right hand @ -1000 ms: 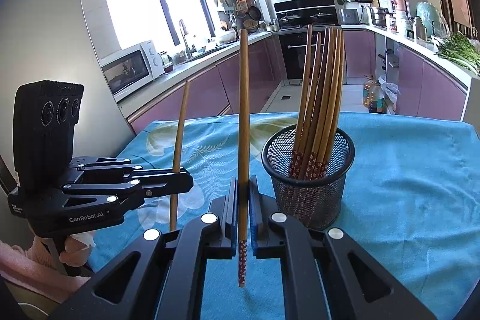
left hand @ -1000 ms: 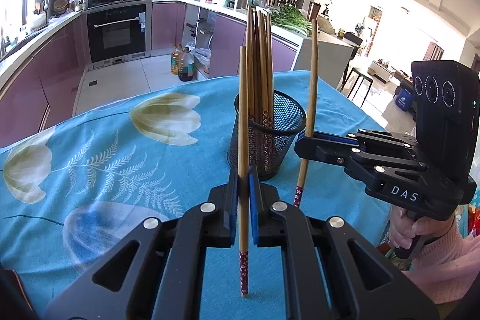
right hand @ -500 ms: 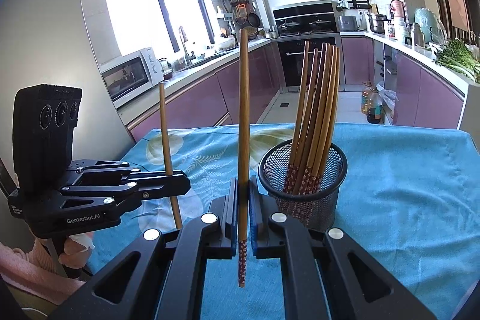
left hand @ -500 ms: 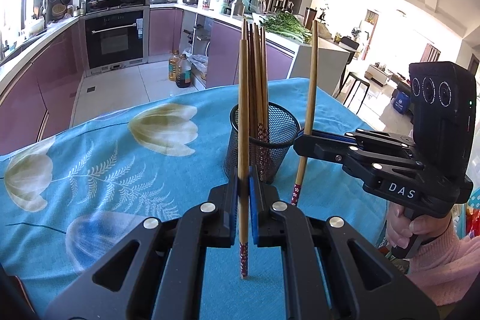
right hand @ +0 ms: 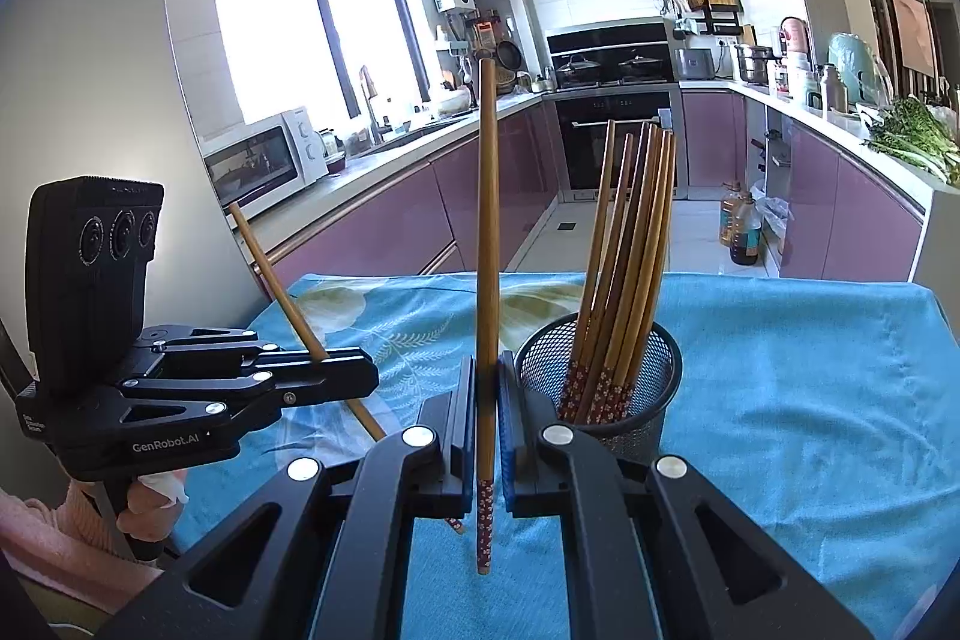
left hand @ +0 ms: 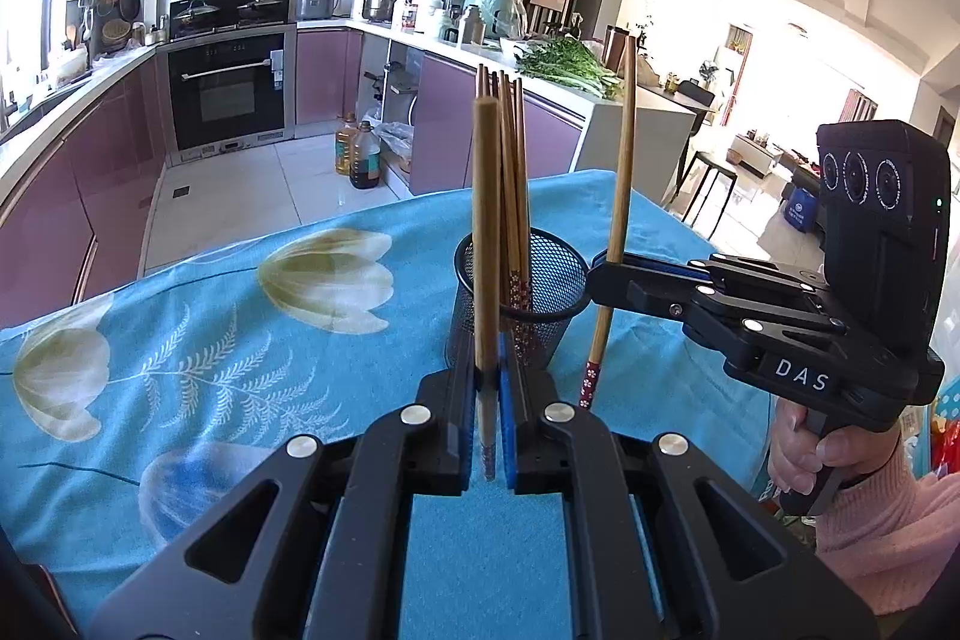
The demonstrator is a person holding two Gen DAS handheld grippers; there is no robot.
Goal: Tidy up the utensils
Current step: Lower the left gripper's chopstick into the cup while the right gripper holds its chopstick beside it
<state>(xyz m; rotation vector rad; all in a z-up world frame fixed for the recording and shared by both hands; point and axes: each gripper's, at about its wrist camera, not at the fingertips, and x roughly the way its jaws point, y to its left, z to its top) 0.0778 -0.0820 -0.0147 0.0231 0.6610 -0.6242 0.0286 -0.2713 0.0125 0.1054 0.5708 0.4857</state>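
Each claw is clamped on one chopstick beside the mesh cup (left hand: 543, 280) of chopsticks on the counter (left hand: 240, 340): left claw (left hand: 493, 430) just before it, right claw (right hand: 487, 436) alongside.

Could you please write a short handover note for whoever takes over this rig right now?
Left claw: shut on one chopstick, patterned tip down.
Right claw: shut on another chopstick, also patterned tip down.
Both claws are held in front of the black mesh cup, which stands upright on the blue floral tablecloth.
Done: a bundle of chopsticks already stands in the cup, patterned ends down.
Left: drop these two chopsticks into the cup. No other loose utensils show on the cloth in view.
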